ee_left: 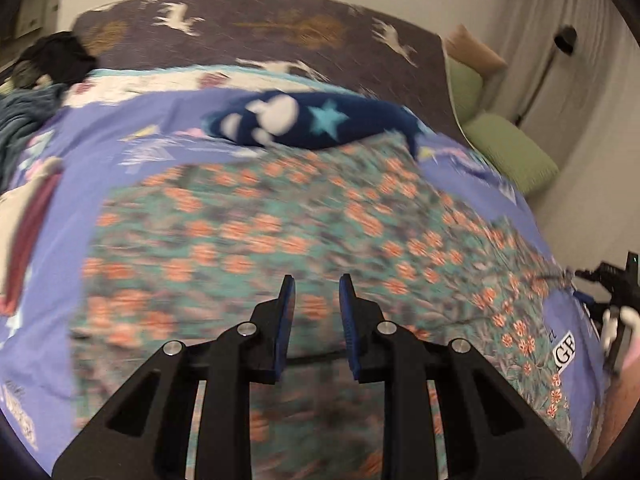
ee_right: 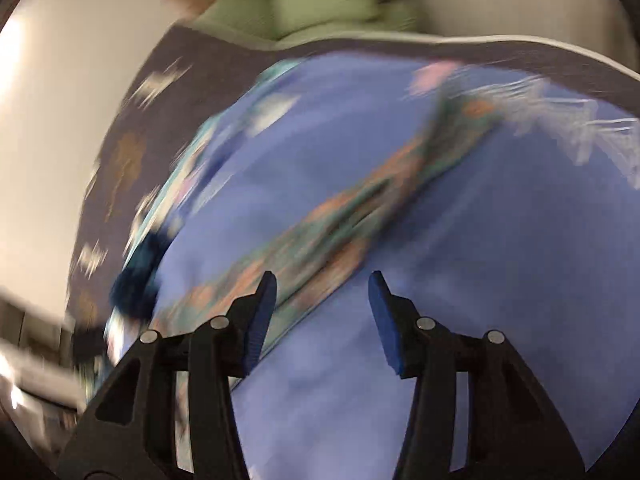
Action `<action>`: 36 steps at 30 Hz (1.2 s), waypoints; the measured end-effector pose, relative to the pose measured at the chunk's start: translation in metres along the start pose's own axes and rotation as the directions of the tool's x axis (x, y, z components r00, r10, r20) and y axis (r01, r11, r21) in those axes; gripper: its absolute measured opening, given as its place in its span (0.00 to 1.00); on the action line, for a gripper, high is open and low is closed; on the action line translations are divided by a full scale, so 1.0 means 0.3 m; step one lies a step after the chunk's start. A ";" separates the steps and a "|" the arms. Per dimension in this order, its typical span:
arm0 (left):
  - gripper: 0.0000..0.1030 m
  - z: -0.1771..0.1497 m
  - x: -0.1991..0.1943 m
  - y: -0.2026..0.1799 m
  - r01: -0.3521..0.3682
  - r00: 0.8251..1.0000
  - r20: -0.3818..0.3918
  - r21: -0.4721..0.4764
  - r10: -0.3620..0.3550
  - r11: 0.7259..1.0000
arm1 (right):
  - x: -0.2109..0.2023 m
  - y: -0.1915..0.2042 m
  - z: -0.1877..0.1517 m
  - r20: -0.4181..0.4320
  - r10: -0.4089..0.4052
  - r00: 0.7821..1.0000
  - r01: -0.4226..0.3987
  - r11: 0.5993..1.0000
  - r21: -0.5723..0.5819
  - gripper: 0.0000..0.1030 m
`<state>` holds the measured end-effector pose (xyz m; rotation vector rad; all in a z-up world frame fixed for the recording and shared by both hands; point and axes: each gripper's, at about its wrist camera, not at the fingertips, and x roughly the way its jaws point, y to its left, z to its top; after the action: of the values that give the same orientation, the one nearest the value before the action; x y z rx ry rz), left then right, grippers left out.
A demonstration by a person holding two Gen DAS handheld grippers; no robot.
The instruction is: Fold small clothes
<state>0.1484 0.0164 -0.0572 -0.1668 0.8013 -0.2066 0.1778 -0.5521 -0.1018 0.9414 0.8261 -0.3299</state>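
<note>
A teal garment with orange flowers (ee_left: 280, 220) lies spread on a purple-blue bedspread (ee_left: 100, 152). My left gripper (ee_left: 317, 284) hovers over its near part, jaws open a little, with nothing between them. My right gripper (ee_right: 322, 280) is open and empty above the bedspread (ee_right: 460, 280); the floral garment (ee_right: 340, 220) shows as a blurred strip just ahead of its left finger. The right gripper also shows at the right edge of the left wrist view (ee_left: 580, 274). A navy fleece piece with stars (ee_left: 312, 120) lies beyond the floral garment.
A dark brown blanket with white animals (ee_left: 260, 28) covers the far bed. Green pillows (ee_left: 508, 148) lie at the right. Dark clothes (ee_left: 52, 60) and a red-and-cream garment (ee_left: 28, 232) lie at the left. A wall is behind.
</note>
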 end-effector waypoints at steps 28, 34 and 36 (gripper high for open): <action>0.76 -0.085 0.173 -0.159 -0.104 0.987 -0.095 0.230 0.129 0.968 | -0.131 0.430 -0.015 0.036 0.512 0.858 -0.490 0.838 -0.239 0.04; 0.77 -0.082 0.167 -0.143 -0.073 0.991 -0.097 0.204 0.094 0.976 | -0.137 0.846 -0.486 -0.331 0.559 0.761 -0.631 0.518 -0.577 0.04; 0.77 -0.081 0.166 -0.138 -0.065 0.991 -0.098 0.198 0.086 0.978 | -0.089 0.900 -0.649 -0.433 0.489 0.757 -0.643 0.443 -0.624 0.04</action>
<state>0.1595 -0.0375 -0.0991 0.0600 0.8864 -0.2218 0.2241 -0.2420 0.0129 0.3951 0.6616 0.7038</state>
